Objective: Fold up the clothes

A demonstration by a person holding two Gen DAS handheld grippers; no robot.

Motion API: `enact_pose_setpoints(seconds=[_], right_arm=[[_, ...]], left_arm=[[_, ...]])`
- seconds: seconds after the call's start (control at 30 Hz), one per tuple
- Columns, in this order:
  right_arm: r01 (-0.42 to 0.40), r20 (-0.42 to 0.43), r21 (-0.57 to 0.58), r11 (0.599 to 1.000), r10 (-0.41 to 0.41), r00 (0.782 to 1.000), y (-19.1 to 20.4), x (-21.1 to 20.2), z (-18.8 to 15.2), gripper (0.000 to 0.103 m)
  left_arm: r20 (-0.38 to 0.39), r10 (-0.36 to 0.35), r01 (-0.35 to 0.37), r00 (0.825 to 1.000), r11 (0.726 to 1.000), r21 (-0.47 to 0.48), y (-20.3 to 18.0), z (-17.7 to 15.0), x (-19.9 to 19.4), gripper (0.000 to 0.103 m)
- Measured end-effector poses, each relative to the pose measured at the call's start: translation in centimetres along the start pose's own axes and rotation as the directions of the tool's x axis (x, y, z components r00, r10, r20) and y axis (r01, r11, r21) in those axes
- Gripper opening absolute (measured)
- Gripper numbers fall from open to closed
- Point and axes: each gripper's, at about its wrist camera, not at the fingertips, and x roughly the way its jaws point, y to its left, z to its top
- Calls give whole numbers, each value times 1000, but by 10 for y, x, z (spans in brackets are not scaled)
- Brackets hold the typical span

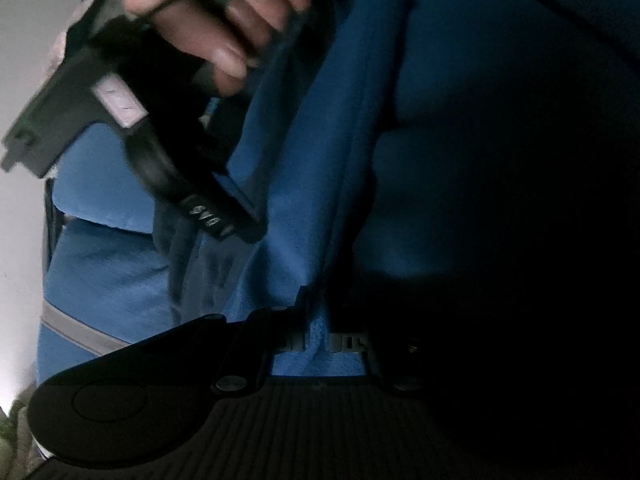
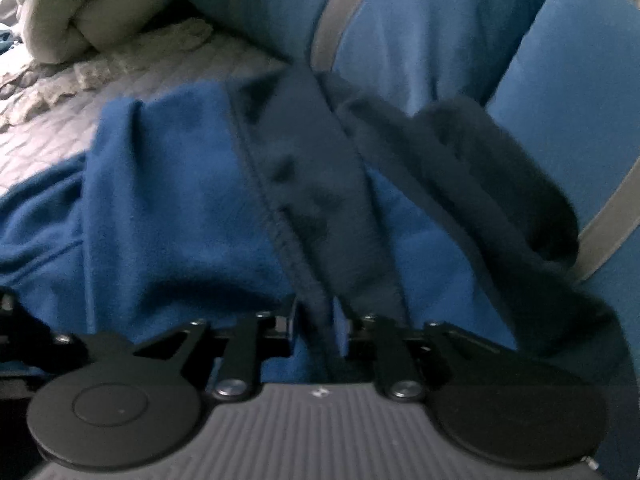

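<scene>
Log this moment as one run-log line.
left gripper: shut on blue garment | right gripper: shut on dark hem | garment lifted over quilted bed | fold unfinished

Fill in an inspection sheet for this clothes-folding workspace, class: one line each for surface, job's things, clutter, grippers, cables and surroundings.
Surface: pale quilted bedcover, partly covered by cloth.
Job's things: blue fleece garment with grey trim bands, lifted and hanging in folds; dark inner edge runs into the right gripper.
Clutter: cream bundle of bedding or cloth at the far side; something green on top of it, too blurred to identify.
Grippers: left gripper shut on the blue fleece garment; right gripper shut on it too; hand holds the right gripper's handle.
Cables: thin dark cord crosses the hand.
Surroundings: plain pale wall; dim light.
</scene>
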Motion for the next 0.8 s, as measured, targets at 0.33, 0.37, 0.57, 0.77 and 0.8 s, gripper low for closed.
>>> enact_pose_setpoints(seconds=[0.33, 0.37, 0.57, 0.77, 0.8], right_arm=[[4, 61, 50, 999, -7, 998, 7, -37, 25, 70], [2, 61, 64, 998, -6, 998, 6, -37, 28, 71], [-11, 58, 151, 988, 2, 998, 0, -40, 46, 72], [-23, 62, 164, 986, 13, 998, 4, -19, 63, 72], [-25, 63, 159, 987, 16, 998, 5, -13, 66, 72]], left_arm=[[109, 187, -183, 976, 982, -41, 19, -54, -22, 53], [110, 202, -198, 973, 979, -45, 20, -63, -23, 53], [17, 284, -284, 959, 959, 20, 12, -110, -11, 52], [-3, 279, -279, 960, 960, 28, 16, -108, -7, 52], [-1, 277, -277, 961, 960, 28, 21, -107, -2, 51]])
